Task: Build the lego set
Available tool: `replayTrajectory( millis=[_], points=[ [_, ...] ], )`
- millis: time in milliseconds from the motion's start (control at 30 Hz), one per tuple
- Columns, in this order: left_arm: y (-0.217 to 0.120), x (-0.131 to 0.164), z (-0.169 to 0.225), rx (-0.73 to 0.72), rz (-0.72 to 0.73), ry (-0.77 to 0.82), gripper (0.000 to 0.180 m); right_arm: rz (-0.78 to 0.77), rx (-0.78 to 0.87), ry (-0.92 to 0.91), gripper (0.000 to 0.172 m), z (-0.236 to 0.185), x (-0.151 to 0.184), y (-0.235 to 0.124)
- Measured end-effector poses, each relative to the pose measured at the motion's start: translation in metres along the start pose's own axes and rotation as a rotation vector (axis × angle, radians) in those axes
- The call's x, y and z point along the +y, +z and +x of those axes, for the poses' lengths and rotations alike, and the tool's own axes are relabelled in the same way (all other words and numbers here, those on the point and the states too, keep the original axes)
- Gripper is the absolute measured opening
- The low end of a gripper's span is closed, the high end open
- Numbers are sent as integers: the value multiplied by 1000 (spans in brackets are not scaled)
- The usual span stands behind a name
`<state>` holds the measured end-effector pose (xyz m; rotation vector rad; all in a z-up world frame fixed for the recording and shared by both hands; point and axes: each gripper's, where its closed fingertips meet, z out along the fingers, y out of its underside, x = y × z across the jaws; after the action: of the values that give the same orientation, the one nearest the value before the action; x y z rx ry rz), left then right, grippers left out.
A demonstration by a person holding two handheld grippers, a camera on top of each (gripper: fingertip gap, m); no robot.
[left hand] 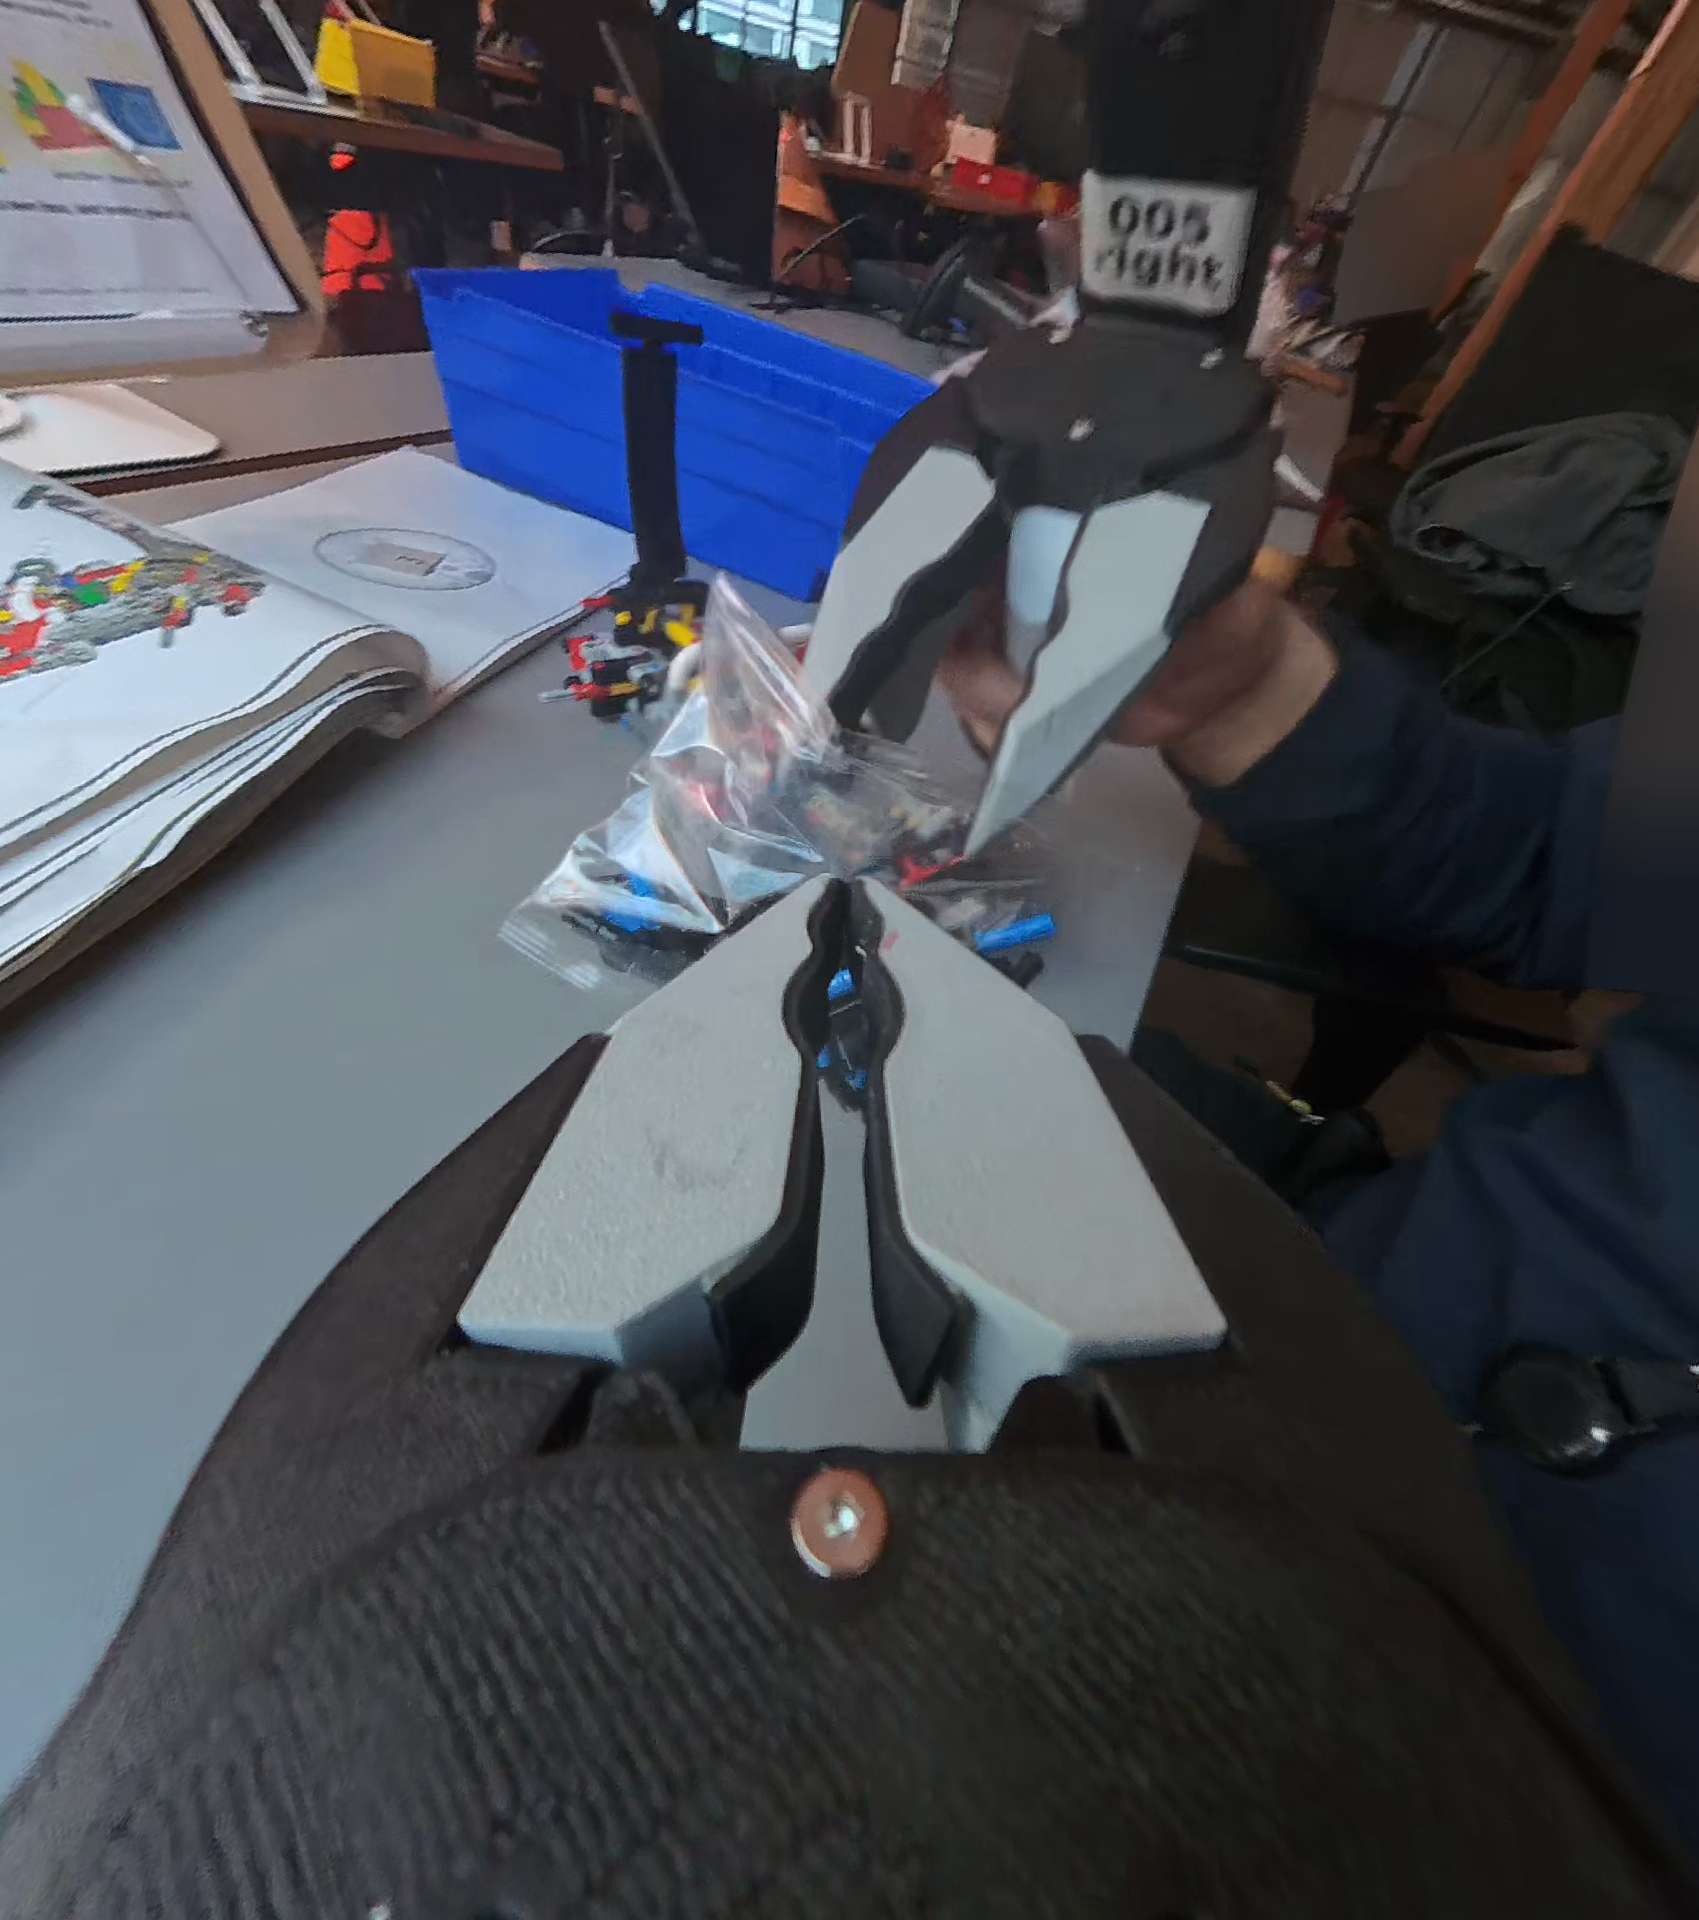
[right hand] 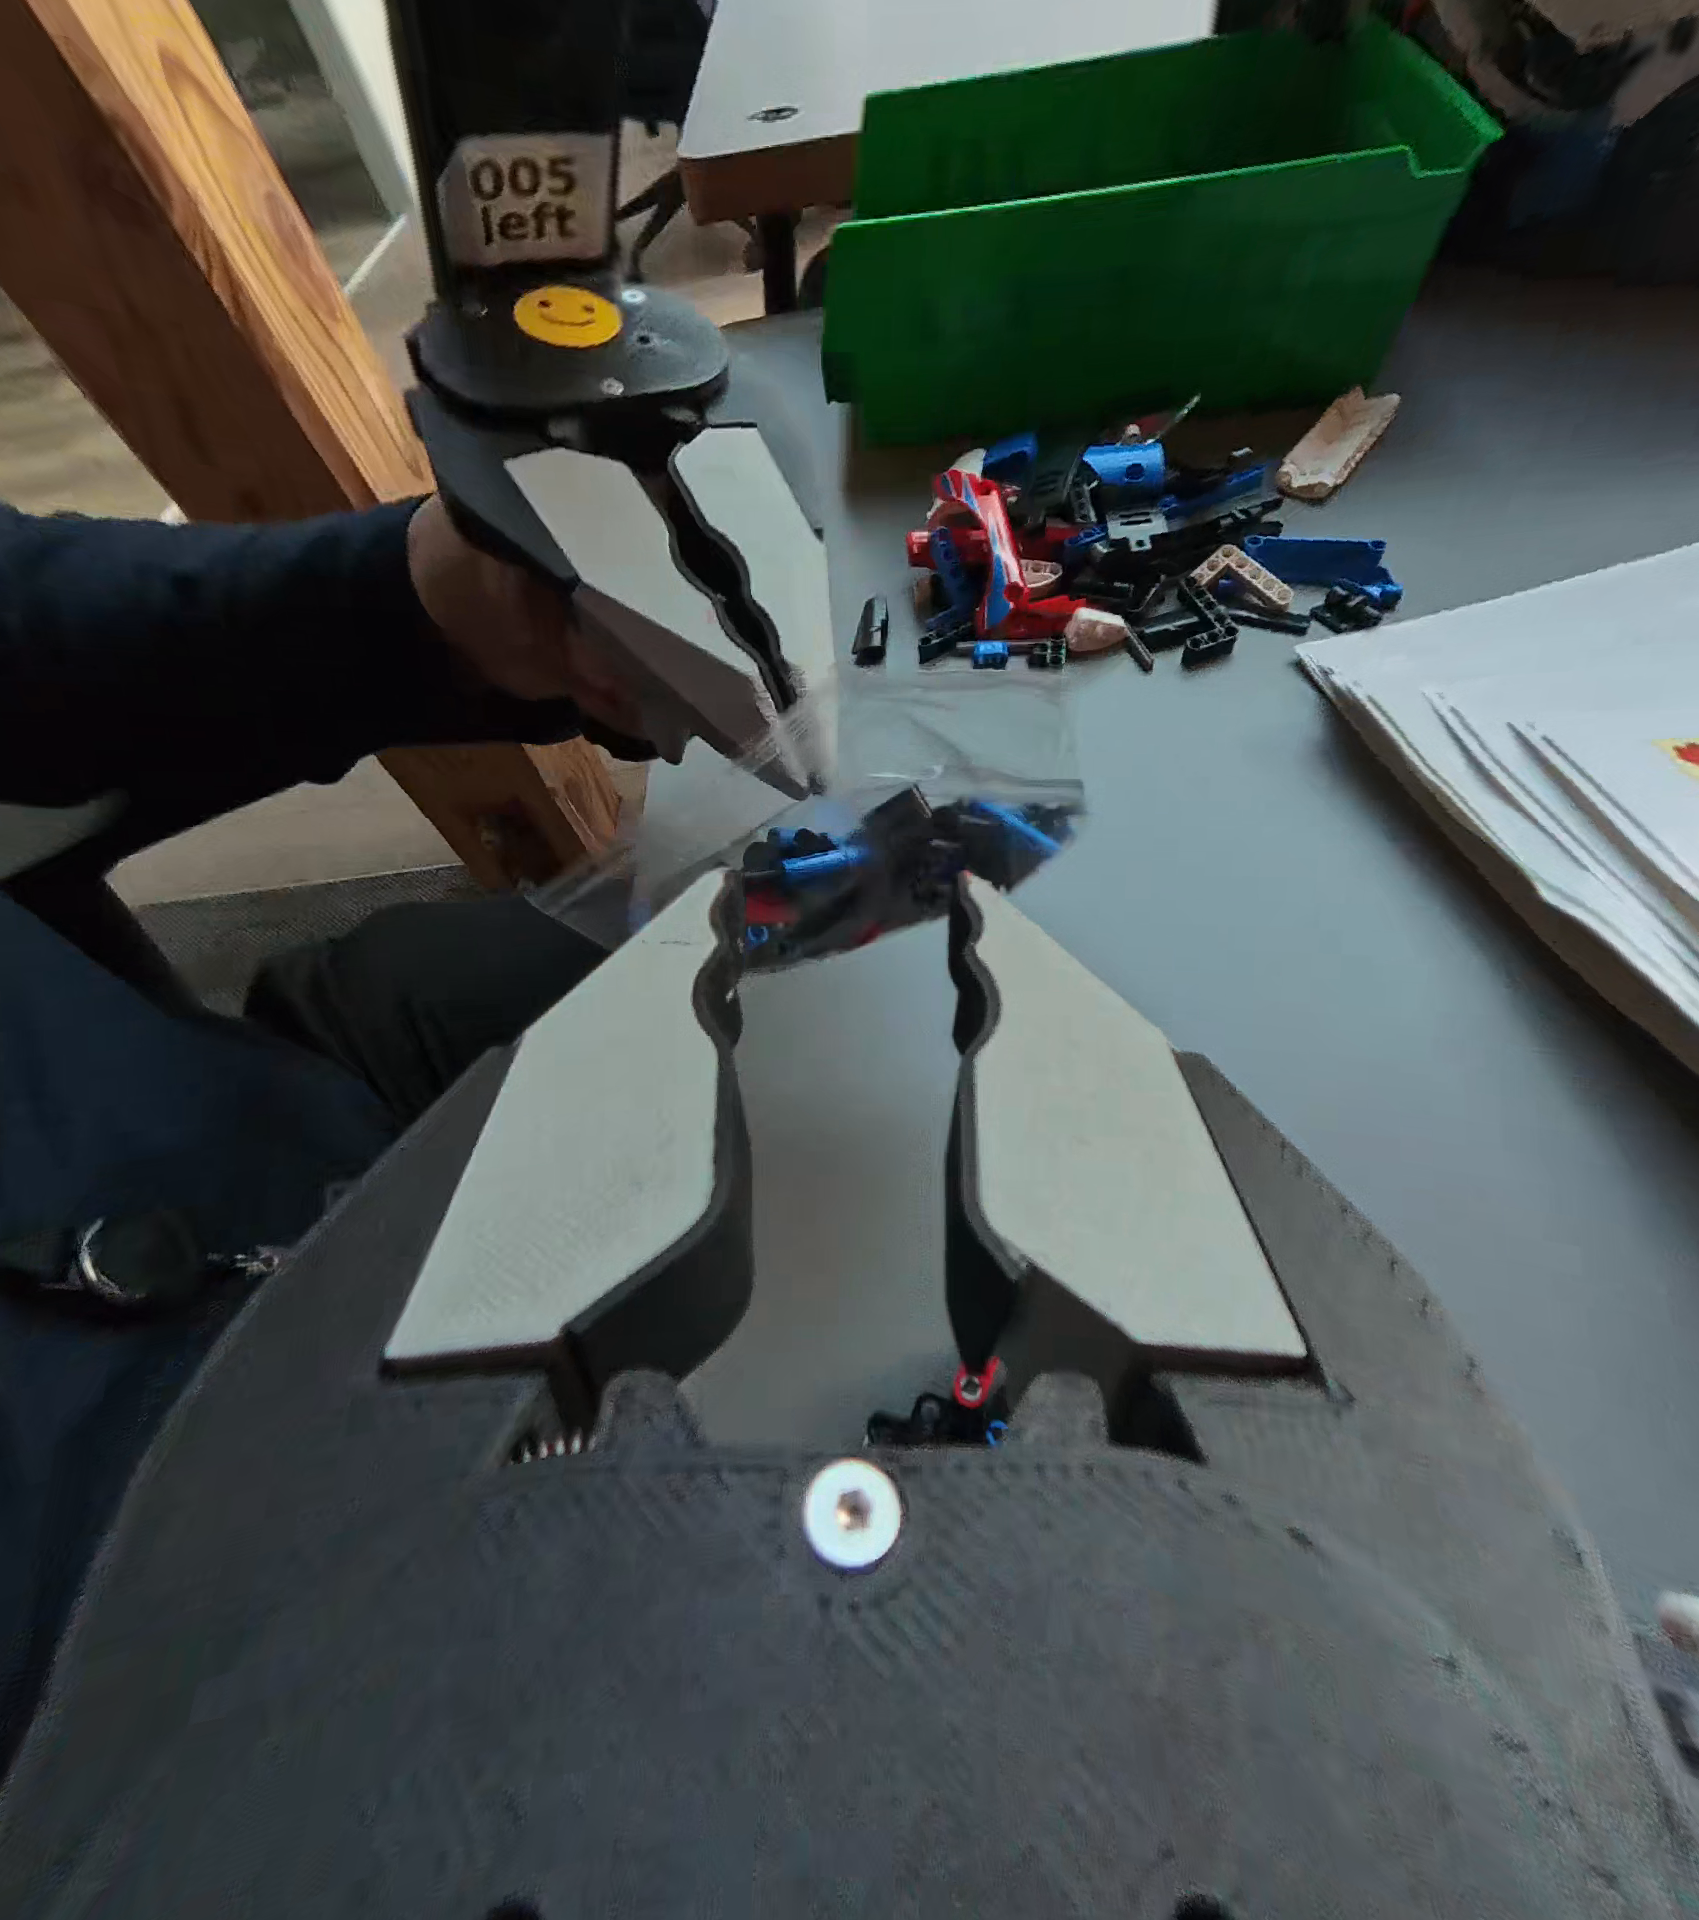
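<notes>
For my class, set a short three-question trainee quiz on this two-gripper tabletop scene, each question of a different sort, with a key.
1. True or false: the left gripper is shut on the edge of the clear plastic bag of small blue, black and red building pieces.
2. Multiple choice: the right gripper stands A) shut on the bag, B) open with the bag at its tips, C) out of sight.
3. Fill in: beyond the loose pile of building pieces on the grey table stands a ____ plastic bin.

Key: 1 true; 2 B; 3 green.
</notes>
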<state>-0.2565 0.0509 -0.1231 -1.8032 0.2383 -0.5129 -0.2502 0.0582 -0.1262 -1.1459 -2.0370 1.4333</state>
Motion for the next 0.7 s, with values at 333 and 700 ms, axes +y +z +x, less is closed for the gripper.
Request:
replayTrajectory(
  millis=[333,700],
  points=[
    [5,-14,26,168,118,-113,0,146,-79,-71,20,-23,-12,14],
    [-7,-7,-3,-17,33,8,0,53,-25,-51,0,-11,1,15]
  ],
)
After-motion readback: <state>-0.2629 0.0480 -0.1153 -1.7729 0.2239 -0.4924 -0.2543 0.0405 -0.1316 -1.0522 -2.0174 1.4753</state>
